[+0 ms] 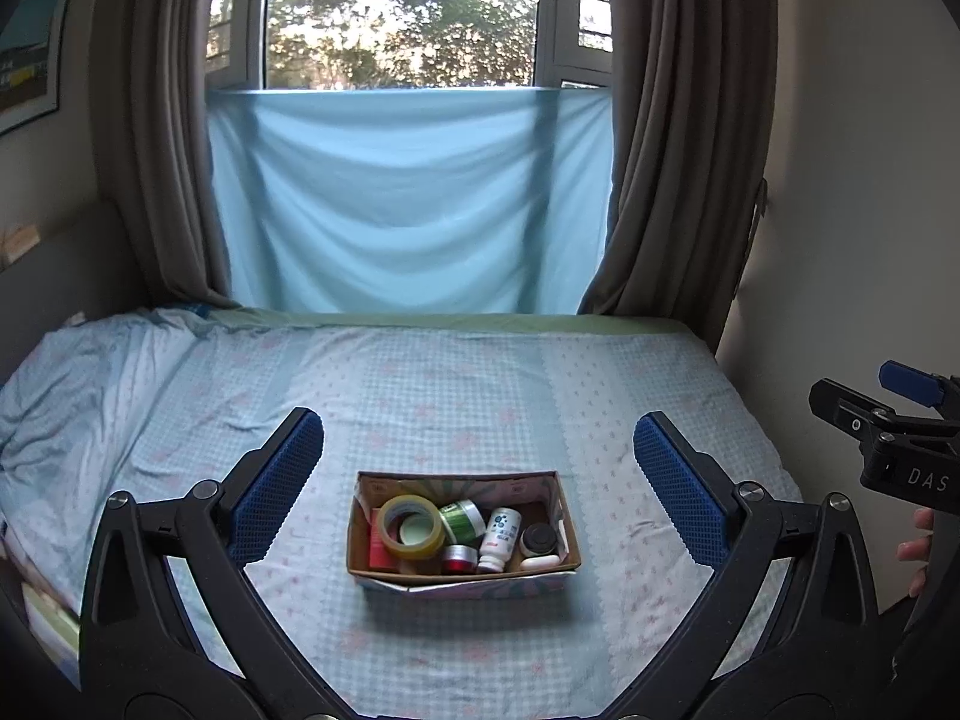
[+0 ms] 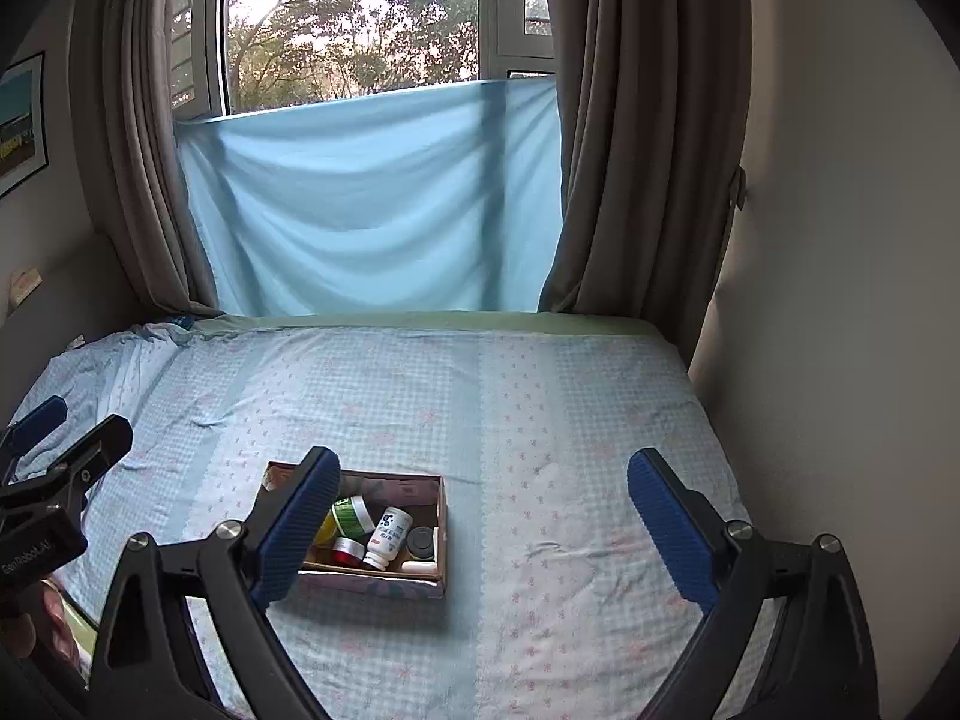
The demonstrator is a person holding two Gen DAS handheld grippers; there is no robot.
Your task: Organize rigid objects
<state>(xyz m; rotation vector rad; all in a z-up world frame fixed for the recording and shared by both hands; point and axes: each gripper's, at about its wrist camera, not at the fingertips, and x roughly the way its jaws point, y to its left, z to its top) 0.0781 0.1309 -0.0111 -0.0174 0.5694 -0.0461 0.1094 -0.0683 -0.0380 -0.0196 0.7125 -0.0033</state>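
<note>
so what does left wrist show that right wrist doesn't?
Left wrist only: the whole yellow tape roll and red item beneath it, plus the right gripper at the frame's edge.
Right wrist only: the left gripper at far left; its own finger hides most of the tape.
Both: cardboard box on the bed, white bottle, green jar, both grippers open and empty.

Bed [image 1: 456, 372], covered by a pale blue checked sheet [image 2: 540, 396] with small pink flowers; sheet rumpled toward the left side, smoother elsewhere. Green strip of bedding [image 1: 480, 321] along the far edge under the window. One thing lies directly on the sheet: an open cardboard box [image 1: 465, 579], near the front middle of the bed, well apart from every edge.
</note>
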